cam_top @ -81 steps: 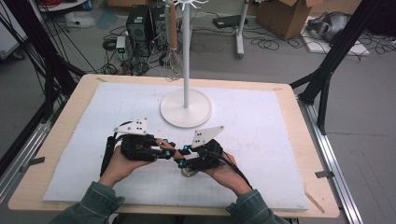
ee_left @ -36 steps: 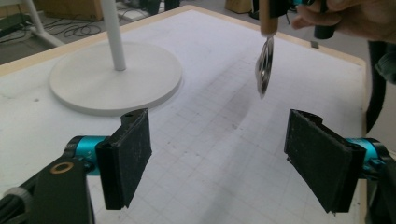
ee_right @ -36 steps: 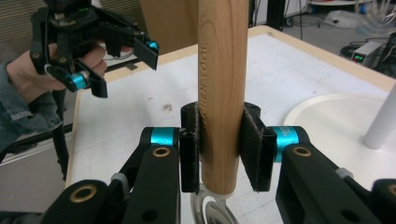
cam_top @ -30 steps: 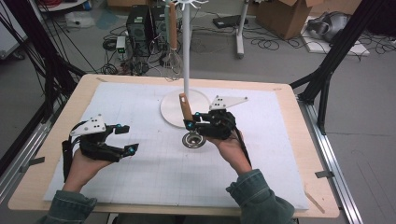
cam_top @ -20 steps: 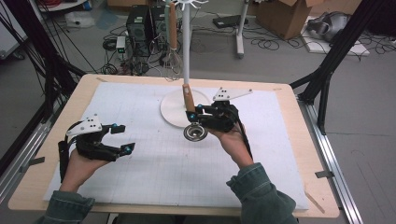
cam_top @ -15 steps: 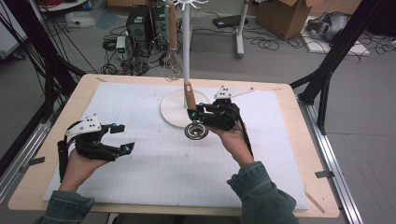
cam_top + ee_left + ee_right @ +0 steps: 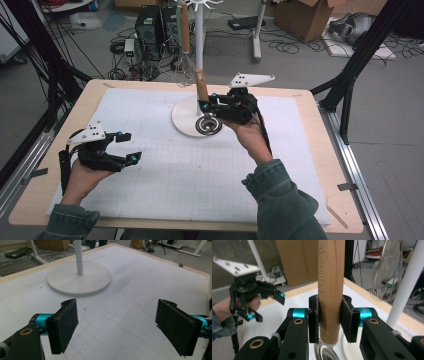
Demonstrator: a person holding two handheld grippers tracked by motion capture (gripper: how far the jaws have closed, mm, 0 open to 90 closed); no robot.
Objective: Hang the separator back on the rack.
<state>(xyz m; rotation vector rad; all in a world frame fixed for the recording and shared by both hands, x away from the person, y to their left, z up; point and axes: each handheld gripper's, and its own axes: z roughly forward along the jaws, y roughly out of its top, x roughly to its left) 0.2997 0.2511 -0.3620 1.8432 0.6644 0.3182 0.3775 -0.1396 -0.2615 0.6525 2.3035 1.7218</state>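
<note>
Stand [image 7: 197, 117] base sits on the mat [image 7: 165, 170] near the counter's [image 7: 345, 200] far edge, about midway along it, pole rising from its centre. Whisk [image 7: 184, 60] hangs beside the pole, past the far edge. Right claw [image 7: 206, 102] is over the stand base's near-right rim, clamped on the utensil handle [image 7: 201, 85], which stands roughly upright, its round head [image 7: 207, 125] below the claw, over the base's near rim. Left claw [image 7: 127, 147] is near the left edge, well apart from the stand, pointing towards the right edge, nothing between its pads.
</note>
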